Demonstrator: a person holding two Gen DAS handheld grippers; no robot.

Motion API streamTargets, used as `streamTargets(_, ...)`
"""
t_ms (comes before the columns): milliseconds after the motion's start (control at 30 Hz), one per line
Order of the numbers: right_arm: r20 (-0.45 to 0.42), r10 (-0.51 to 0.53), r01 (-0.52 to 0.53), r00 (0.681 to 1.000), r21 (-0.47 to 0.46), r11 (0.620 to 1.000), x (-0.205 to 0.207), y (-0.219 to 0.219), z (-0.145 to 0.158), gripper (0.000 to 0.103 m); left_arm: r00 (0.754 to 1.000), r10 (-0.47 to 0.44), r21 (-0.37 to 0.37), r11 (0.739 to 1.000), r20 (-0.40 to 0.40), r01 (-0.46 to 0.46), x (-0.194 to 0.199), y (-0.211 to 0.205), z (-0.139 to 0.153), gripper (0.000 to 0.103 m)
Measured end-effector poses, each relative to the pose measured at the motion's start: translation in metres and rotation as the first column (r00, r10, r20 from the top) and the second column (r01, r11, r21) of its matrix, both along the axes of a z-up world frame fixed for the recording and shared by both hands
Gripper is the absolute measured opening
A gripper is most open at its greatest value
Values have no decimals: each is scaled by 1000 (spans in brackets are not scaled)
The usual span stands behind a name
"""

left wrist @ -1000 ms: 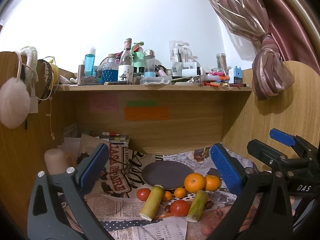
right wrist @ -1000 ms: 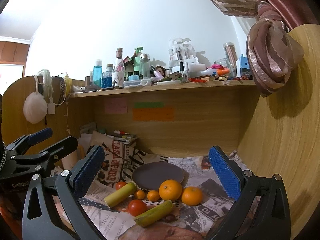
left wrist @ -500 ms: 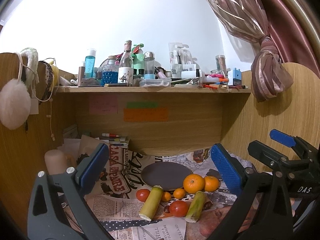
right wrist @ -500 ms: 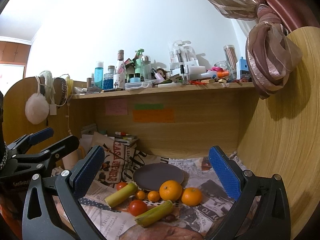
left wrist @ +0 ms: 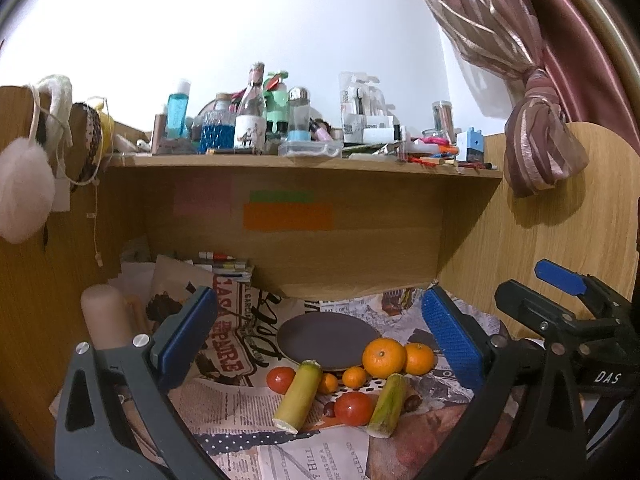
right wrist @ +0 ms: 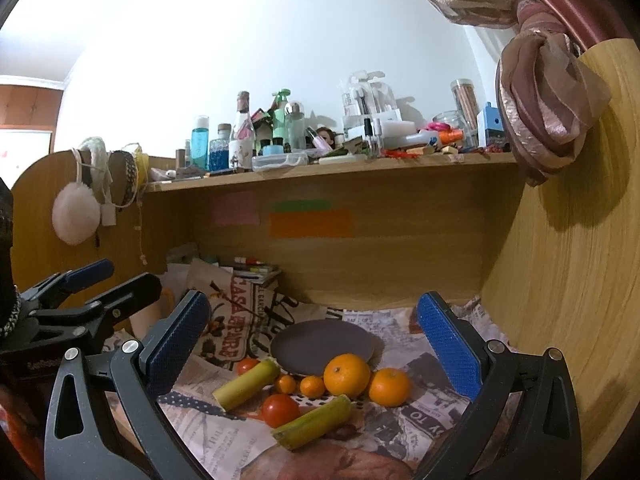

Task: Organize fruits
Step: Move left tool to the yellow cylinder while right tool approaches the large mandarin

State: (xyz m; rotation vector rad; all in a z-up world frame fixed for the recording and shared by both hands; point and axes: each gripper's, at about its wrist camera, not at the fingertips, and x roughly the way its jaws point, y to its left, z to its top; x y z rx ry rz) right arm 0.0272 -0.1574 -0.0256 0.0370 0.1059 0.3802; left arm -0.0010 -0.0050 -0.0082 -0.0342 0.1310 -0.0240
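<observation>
A dark round plate [left wrist: 328,339] [right wrist: 323,345] lies on newspaper under the shelf. In front of it sit two large oranges [left wrist: 383,358] [right wrist: 346,374], two small ones [left wrist: 354,376], two tomatoes [left wrist: 353,408] [right wrist: 281,409] and two yellow-green stalk pieces [left wrist: 298,395] [right wrist: 313,423]. My left gripper [left wrist: 320,344] is open and empty, held above and short of the fruit. My right gripper [right wrist: 312,348] is open and empty too, also short of the fruit. Each gripper shows at the edge of the other's view.
A wooden shelf [left wrist: 304,160] crowded with bottles overhangs the desk. Wooden side panels [right wrist: 560,280] close in left and right. A beige cylinder [left wrist: 105,316] and stacked papers [left wrist: 224,270] stand at back left. A tied curtain [left wrist: 540,152] hangs at right.
Both views have tilted down very slightly; the fruit and plate have not moved and both grippers stay open.
</observation>
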Motion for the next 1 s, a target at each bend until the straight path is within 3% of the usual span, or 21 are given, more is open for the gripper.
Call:
streamTargets(67,-18,-8,8,1000,-13,1000,5,0,-3,103,1000,-1,-15,1000,-18,1,5,4,-4,102)
streamTargets(167,-52,-20,19,998,-33,999,16,1,-11,101,998,8,-12,1000,-55,-8,16,7,-11,90)
streamTargets(433,-229,-36,11,973,-109,994,60,5,-49,79,980,16,-9,1000,-199,-18,55,21,-46,80)
streamTargets(500,-279,-32,-1,960,-119,993,73,4,-59,72,969,8,-15,1000,-248,-12,67,27,-59,77)
streamTargets(700,-408,-16,-36,913,-120,992,106,-1,-84,67,923,-23,-54,999,-384,2,105,43,-91,68)
streamTargets(1000,-471,1,-84,882,-154,985,137,4,-94,67,852,-67,-47,998,-519,50,150,46,-122,61)
